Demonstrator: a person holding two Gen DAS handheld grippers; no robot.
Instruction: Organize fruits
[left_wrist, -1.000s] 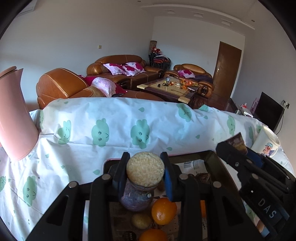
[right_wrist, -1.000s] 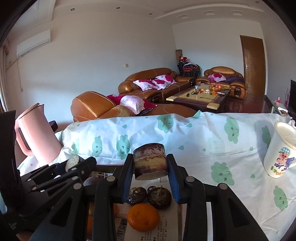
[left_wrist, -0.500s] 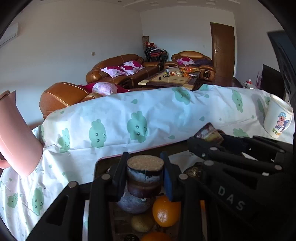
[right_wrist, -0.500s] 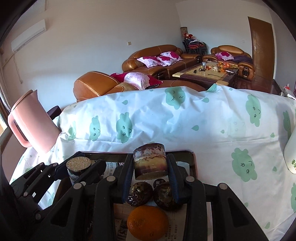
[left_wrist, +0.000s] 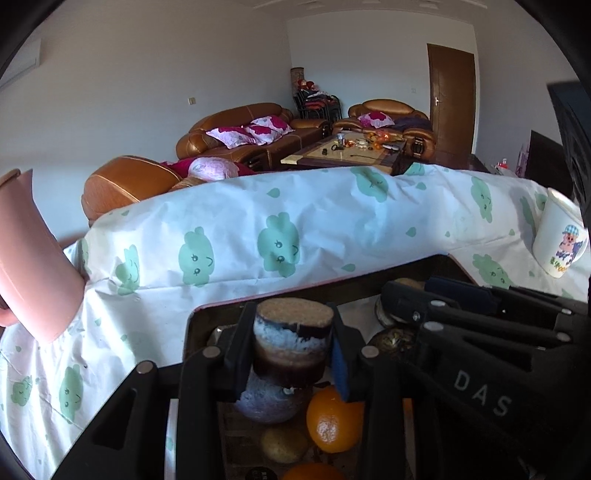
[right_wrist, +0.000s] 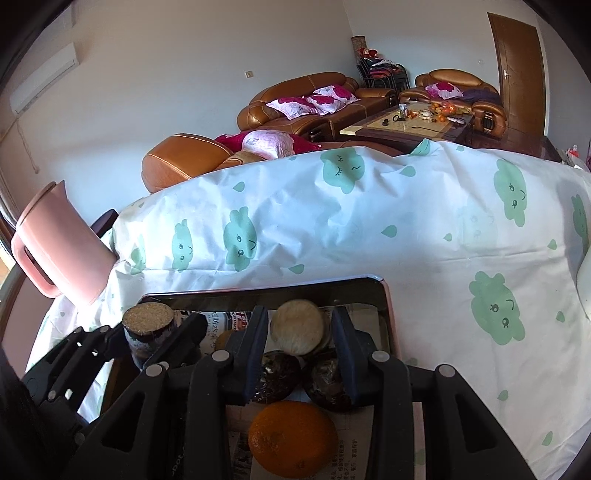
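Note:
A dark tray (right_wrist: 258, 291) lined with newspaper holds oranges (right_wrist: 291, 439), two dark round fruits (right_wrist: 277, 373) and a purple fruit (left_wrist: 266, 404). My left gripper (left_wrist: 291, 310) is over the tray's left part. Its pads still touch an upright sugarcane piece (left_wrist: 291, 343) as the jaws are opening; that piece (right_wrist: 147, 328) also shows in the right wrist view. My right gripper (right_wrist: 299, 314) is over the tray's far right, its jaws opening. A second cane piece (right_wrist: 299, 326) lies between them, cut end toward the camera, with gaps on both sides.
A pink jug (left_wrist: 33, 266) stands at the left on the white tablecloth (right_wrist: 369, 229) with green prints. A white printed cup (left_wrist: 559, 236) stands at the right. Brown sofas (right_wrist: 306, 99) and a low table lie beyond the table's far edge.
The right gripper came down over the tray and its jaws parted; its cane piece, upright in the grip before, now lies in the tray. The left gripper still holds its piece, slightly rolled.

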